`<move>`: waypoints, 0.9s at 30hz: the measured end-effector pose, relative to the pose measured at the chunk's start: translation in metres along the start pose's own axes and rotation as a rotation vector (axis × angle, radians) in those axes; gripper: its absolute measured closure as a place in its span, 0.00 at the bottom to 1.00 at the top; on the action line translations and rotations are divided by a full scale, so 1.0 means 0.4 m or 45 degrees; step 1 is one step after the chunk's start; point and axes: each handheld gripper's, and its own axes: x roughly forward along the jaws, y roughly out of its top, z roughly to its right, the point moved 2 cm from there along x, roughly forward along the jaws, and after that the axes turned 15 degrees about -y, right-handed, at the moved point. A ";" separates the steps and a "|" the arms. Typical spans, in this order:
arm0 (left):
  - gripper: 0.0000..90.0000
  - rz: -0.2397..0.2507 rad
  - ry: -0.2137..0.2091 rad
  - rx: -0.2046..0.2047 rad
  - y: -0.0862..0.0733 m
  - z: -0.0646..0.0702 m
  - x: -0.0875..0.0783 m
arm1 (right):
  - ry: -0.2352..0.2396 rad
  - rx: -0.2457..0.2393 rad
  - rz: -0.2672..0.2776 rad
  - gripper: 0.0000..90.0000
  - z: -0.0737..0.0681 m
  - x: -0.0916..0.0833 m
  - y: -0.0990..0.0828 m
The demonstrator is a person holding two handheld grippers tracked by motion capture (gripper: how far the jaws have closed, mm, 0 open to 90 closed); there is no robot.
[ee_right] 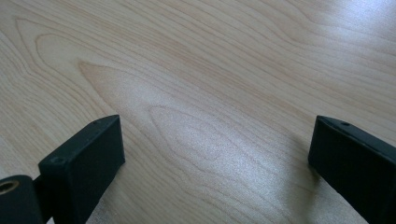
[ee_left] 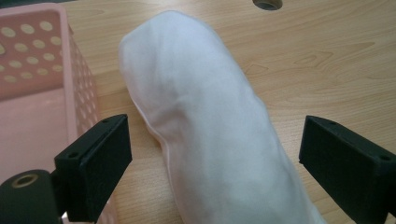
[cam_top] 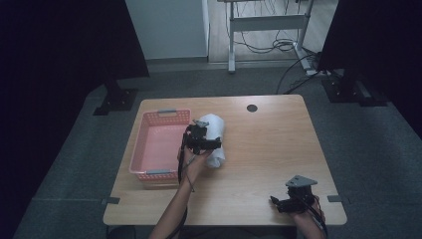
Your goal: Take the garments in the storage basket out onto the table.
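Here we see a wooden table (cam_top: 268, 149) from the high view, with a pink perforated basket (cam_top: 158, 144) standing on its left part and a rolled white cloth (cam_top: 214, 137) lying on the wood just beside the basket's right wall. We hold the left gripper (cam_top: 201, 139) directly over this cloth; in the left gripper view its jaws stand wide apart, one on each side of the white cloth (ee_left: 210, 126), and neither pad touches the fabric. In that view the cloth runs lengthwise between the jaws and away from the camera, the basket (ee_left: 42, 70) lies to its left, and a round hole in the table (ee_left: 267, 3) appears at the top edge; the same dark hole (cam_top: 252, 108) sits near the far edge in the high view. We keep the right gripper (cam_top: 278, 201) at the near right corner of the table, well apart from cloth and basket. In the right gripper view its jaws also stand wide, with nothing but bare wood grain (ee_right: 210, 107) between them
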 end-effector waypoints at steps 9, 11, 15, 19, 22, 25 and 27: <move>0.10 0.002 -0.008 -0.002 -0.004 -0.006 -0.019 | 0.000 0.001 0.000 0.04 0.000 0.000 0.000; 0.10 0.002 -0.007 -0.004 -0.006 -0.009 -0.021 | 0.000 0.001 -0.001 0.04 0.000 0.000 0.000; 0.10 0.000 -0.010 -0.003 -0.013 -0.016 -0.029 | 0.000 0.001 0.001 0.04 0.000 0.000 0.000; 0.10 0.002 -0.012 0.002 -0.016 -0.020 -0.037 | 0.000 0.001 0.002 0.04 0.000 0.000 0.000; 0.10 0.009 -0.014 0.010 -0.018 -0.019 -0.045 | 0.000 -0.001 0.001 0.04 0.000 0.000 0.000; 0.10 0.012 -0.017 0.019 -0.018 -0.020 -0.052 | 0.000 0.001 0.001 0.04 0.000 0.000 0.000; 0.10 0.013 -0.019 0.025 -0.020 -0.021 -0.056 | 0.000 0.001 0.001 0.04 0.000 0.000 0.000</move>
